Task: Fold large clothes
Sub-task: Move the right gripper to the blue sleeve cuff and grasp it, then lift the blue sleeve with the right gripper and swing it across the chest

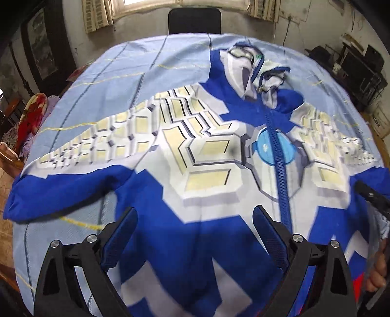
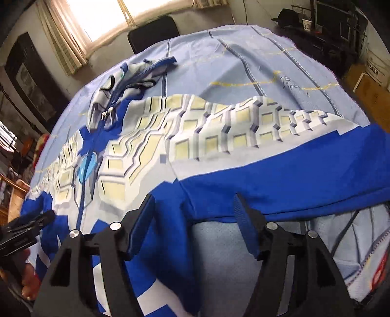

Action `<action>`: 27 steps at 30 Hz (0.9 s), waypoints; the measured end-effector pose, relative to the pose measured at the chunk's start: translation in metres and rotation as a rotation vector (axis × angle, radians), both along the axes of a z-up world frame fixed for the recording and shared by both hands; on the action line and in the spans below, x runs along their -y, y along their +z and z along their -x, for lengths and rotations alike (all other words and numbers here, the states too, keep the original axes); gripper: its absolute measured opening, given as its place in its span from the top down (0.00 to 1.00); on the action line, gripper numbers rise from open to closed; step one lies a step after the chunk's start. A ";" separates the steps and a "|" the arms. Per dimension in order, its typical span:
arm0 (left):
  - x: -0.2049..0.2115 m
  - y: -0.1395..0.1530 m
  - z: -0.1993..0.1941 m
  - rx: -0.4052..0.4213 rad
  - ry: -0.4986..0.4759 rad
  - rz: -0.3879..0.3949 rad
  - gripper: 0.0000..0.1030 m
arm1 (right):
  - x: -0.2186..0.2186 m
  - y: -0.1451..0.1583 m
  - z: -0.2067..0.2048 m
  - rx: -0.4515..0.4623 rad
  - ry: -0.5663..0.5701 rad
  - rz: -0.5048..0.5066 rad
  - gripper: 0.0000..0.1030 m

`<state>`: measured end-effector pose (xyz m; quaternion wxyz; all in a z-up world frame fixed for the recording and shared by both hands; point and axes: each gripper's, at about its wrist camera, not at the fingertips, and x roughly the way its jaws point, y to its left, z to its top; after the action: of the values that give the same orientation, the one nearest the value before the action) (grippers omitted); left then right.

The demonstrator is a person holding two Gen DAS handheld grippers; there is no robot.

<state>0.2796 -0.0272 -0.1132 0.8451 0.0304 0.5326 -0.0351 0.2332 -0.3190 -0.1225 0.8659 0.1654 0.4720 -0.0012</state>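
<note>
A large blue, white and pale-yellow zip jacket [image 1: 199, 156] lies spread face up on a light blue sheet, sleeves out to both sides, hood [image 1: 246, 70] at the far end. My left gripper [image 1: 195, 219] is open and empty, hovering over the jacket's lower front left of the zipper [image 1: 280, 170]. My right gripper [image 2: 195, 214] is open and empty above the jacket's side seam, under the blue right sleeve [image 2: 304, 180]. The jacket [image 2: 151, 146] fills the right wrist view too. The right gripper shows at the left view's right edge [image 1: 373, 197]; the left gripper shows at the right view's left edge [image 2: 26, 226].
The light blue sheet [image 1: 121, 68] covers the whole table. A black chair [image 1: 194, 20] stands at the far end under a curtained window. Cluttered shelves [image 1: 360, 70] stand at right, a red patterned cushion [image 1: 31, 117] at left, cardboard boxes [image 2: 370, 83] at far right.
</note>
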 end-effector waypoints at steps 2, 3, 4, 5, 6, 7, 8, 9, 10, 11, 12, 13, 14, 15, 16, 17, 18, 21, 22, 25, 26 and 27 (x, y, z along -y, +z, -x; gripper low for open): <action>0.004 -0.012 -0.007 -0.035 -0.001 -0.031 0.04 | 0.004 0.002 0.004 0.002 -0.022 0.022 0.37; 0.003 -0.013 -0.009 -0.021 0.010 -0.027 0.04 | 0.010 0.004 0.008 0.012 -0.043 0.021 0.37; 0.004 -0.012 -0.011 -0.029 0.004 -0.032 0.04 | 0.018 0.007 0.014 0.028 -0.077 0.015 0.37; 0.005 -0.011 -0.012 -0.038 -0.006 -0.040 0.04 | 0.028 0.011 0.020 0.048 -0.118 -0.002 0.37; 0.005 -0.009 -0.012 -0.042 -0.016 -0.048 0.04 | 0.045 0.017 0.033 0.074 -0.182 -0.033 0.37; 0.007 -0.004 -0.014 -0.036 -0.023 -0.058 0.04 | 0.056 0.018 0.037 0.082 -0.214 -0.060 0.37; 0.008 0.001 -0.015 -0.020 -0.027 -0.066 0.04 | 0.073 0.021 0.047 0.085 -0.262 -0.090 0.37; 0.009 0.007 -0.016 -0.002 -0.034 -0.075 0.04 | 0.084 0.022 0.052 0.081 -0.292 -0.115 0.37; 0.011 0.015 -0.018 0.029 -0.042 -0.087 0.04 | 0.096 0.023 0.058 0.073 -0.330 -0.142 0.37; 0.012 0.020 -0.020 0.054 -0.046 -0.096 0.04 | 0.107 0.023 0.063 0.064 -0.361 -0.172 0.37; 0.013 0.025 -0.023 0.087 -0.049 -0.110 0.04 | 0.116 0.023 0.067 0.060 -0.382 -0.192 0.37; 0.013 0.028 -0.025 0.109 -0.051 -0.114 0.04 | 0.122 0.023 0.071 0.058 -0.403 -0.212 0.37; 0.012 0.028 -0.028 0.121 -0.052 -0.113 0.04 | 0.128 0.024 0.075 0.056 -0.426 -0.224 0.37; 0.010 0.025 -0.031 0.133 -0.047 -0.104 0.04 | 0.135 0.024 0.080 0.060 -0.461 -0.235 0.37; 0.006 0.021 -0.036 0.133 -0.041 -0.095 0.04 | 0.139 0.025 0.082 0.065 -0.486 -0.235 0.37; 0.001 0.014 -0.038 0.129 -0.033 -0.084 0.04 | 0.144 0.026 0.086 0.071 -0.521 -0.222 0.37; -0.004 0.006 -0.040 0.124 -0.026 -0.075 0.04 | 0.148 0.026 0.088 0.074 -0.540 -0.214 0.37; -0.020 -0.016 -0.041 0.102 -0.002 -0.068 0.03 | 0.158 0.021 0.090 0.060 -0.562 -0.222 0.38; -0.023 -0.015 -0.041 0.105 0.007 -0.059 0.03 | 0.159 0.018 0.089 0.059 -0.558 -0.246 0.38; -0.022 -0.016 -0.038 0.113 -0.001 -0.079 0.03 | 0.152 0.011 0.087 0.068 -0.525 -0.362 0.38; -0.021 -0.015 -0.037 0.120 0.000 -0.085 0.03 | 0.148 0.009 0.086 0.064 -0.515 -0.388 0.38; -0.020 -0.015 -0.037 0.123 -0.001 -0.090 0.03 | 0.142 0.005 0.084 0.056 -0.500 -0.416 0.38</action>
<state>0.3163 -0.0073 -0.1286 0.8740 0.0705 0.4807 -0.0095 0.1490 -0.4610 -0.1172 0.7993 0.4494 0.3828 -0.1127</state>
